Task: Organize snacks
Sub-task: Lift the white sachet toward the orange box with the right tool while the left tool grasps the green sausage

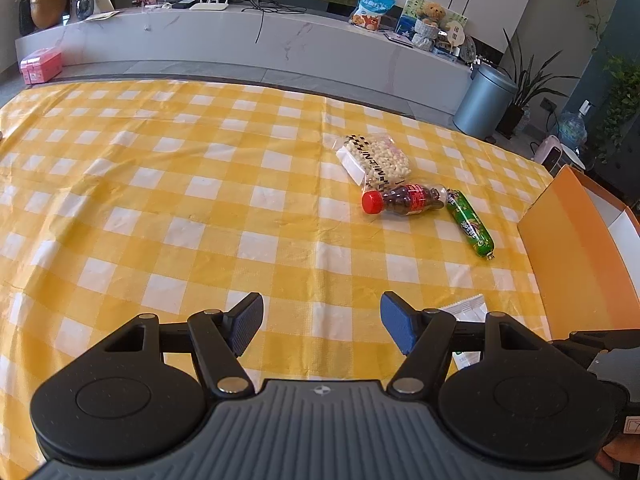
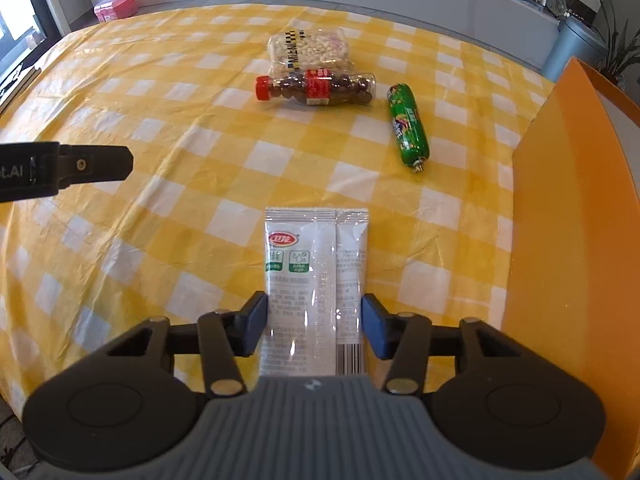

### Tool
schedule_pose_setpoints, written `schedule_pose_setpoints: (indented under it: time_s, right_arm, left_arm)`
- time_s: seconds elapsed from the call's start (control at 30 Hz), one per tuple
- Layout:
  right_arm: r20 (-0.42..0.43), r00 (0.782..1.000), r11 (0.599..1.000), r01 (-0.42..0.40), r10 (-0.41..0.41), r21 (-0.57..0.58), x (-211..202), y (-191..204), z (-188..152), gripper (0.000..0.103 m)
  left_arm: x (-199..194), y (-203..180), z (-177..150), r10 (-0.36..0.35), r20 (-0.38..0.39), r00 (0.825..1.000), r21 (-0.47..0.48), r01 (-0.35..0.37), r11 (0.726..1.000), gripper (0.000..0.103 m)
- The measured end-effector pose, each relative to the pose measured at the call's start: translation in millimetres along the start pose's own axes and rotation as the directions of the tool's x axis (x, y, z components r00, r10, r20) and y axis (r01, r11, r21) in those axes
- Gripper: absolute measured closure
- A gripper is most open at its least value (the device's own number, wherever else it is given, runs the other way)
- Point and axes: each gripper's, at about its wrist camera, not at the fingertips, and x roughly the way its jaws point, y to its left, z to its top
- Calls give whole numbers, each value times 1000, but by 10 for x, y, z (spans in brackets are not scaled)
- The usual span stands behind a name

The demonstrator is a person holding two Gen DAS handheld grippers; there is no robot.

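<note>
Right wrist: right gripper [image 2: 314, 324] straddles white packet [image 2: 316, 264], contact unclear | left gripper [image 1: 322, 322] agape, empty

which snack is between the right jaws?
The white packet, lying flat between the right gripper jaws. The puffed-snack bag, candy bottle and green sausage lie farther off.

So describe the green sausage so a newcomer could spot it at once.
Start at the yellow checked tablecloth and go towards the orange box on its right side. Just left of that box lies the green sausage, beside the red-capped bottle. It is the only green, tube-shaped snack with clipped ends.
</note>
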Motion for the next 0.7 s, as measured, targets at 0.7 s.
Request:
schedule_pose_setpoints:
  time_s: [0.7]
  right_arm:
    - [165, 986, 998, -2, -9, 64, -354, -143, 39, 55]
  left_arm:
    - [-47, -20, 7, 12, 45, 999, 8, -12, 1000, 24]
